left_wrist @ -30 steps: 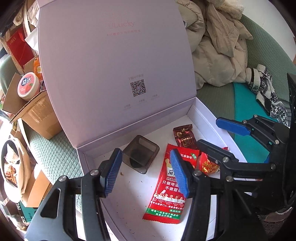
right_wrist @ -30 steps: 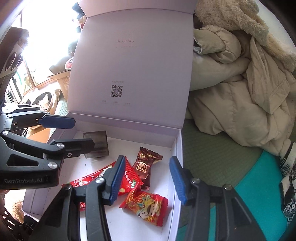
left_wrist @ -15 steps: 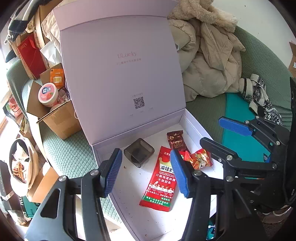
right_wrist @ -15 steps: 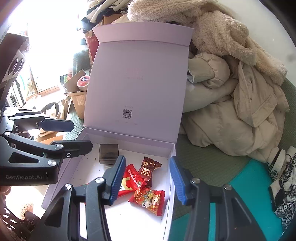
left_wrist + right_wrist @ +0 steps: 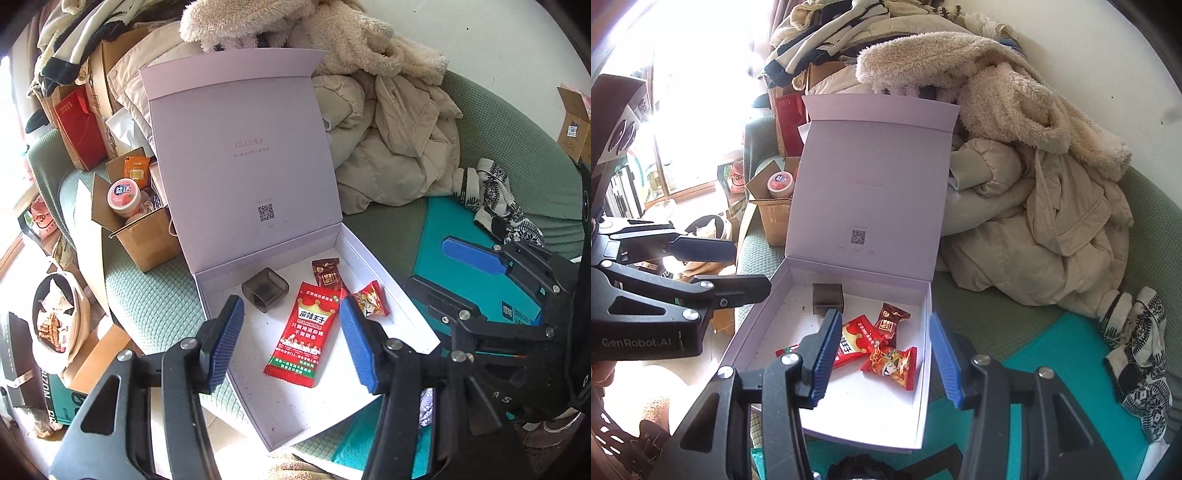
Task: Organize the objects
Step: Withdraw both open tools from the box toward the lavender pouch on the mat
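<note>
A: What has changed over the last second?

B: Both grippers have pulled up and back from the open box (image 5: 388,295). A second ago the lid filled each view; now the whole box shows, with the sofa around it. The left gripper (image 5: 291,339) has its fingers about half open with nothing between them, and the right gripper (image 5: 882,350) likewise holds nothing.

A: So where are the task's things?

B: In the box tray, from left to right: a dark little tub (image 5: 265,289), a long red snack packet (image 5: 308,338), a brown sweet (image 5: 327,272) and a red-and-gold sweet (image 5: 369,298). All lie loose on the white floor of the tray, the three wrappers close together.

A: What does that suggest?

B: Likely that the packing is finished and the lid (image 5: 243,155), which stands upright, may be next to close. That is a guess.

A: What else is around?

B: Left of the box a cardboard carton (image 5: 147,236) with a pink jar (image 5: 123,195); behind and to the right a heap of beige coats (image 5: 399,147) that the lid leans near; further right a patterned sock (image 5: 495,199) on a teal cushion (image 5: 443,236). Nothing lies across the tray rim.
</note>
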Available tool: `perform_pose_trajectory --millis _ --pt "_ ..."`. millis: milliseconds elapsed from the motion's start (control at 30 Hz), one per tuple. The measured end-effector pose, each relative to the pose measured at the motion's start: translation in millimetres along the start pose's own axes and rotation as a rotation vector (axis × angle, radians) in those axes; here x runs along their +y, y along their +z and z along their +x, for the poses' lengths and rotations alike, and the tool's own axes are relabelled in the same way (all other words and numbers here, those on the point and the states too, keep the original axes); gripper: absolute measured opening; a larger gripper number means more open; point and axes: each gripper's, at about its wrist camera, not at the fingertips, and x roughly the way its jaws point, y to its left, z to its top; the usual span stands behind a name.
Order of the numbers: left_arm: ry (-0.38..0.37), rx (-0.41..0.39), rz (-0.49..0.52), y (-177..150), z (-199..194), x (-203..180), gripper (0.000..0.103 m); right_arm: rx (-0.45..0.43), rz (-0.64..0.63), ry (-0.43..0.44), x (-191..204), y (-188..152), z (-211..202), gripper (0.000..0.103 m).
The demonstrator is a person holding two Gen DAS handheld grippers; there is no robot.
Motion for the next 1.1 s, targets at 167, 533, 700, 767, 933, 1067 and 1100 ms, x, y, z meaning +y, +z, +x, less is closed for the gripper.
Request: perform_pose_trajectory --millis 167,533,700,767,933,1067,1100 --pt "0.004 -0.013 0.0 -20.1 -30.5 -12.5 0.052 -0.007 -0.001 -0.002 3.3 -13.1 -26.4 0.05" --pt "0.003 -0.032 -0.002 -63.5 -83.9 -49.1 0.052 -0.023 0.008 -0.003 2.7 -48.8 -81.3 0.049" --pt "-0.014 -0.037 0.009 -79.7 -99.9 -72.4 0.052 -0.015 0.021 -0.02 0.1 -69.4 -103.6 0.05" --pt "-0.023 -0.035 0.013 -87.2 -104.8 -82.2 0.052 -0.014 0.027 -0.026 -0.8 -77.7 -112.2 0.05" --pt "-0.045 -0.021 0.023 -107.7 -113.9 -103.8 0.052 -0.006 0.061 -0.039 -3.4 -101.6 -132.9 0.049" --pt "-0.067 -0.004 0.042 -123.5 -117.9 -121.9 0.052 0.01 0.091 -0.059 -4.6 -124.2 -148.7 0.049" --pt "-0.074 0.001 0.048 -127.9 -119.0 -126.2 0.052 0.013 0.1 -0.063 -5.1 -129.8 -152.7 0.049"
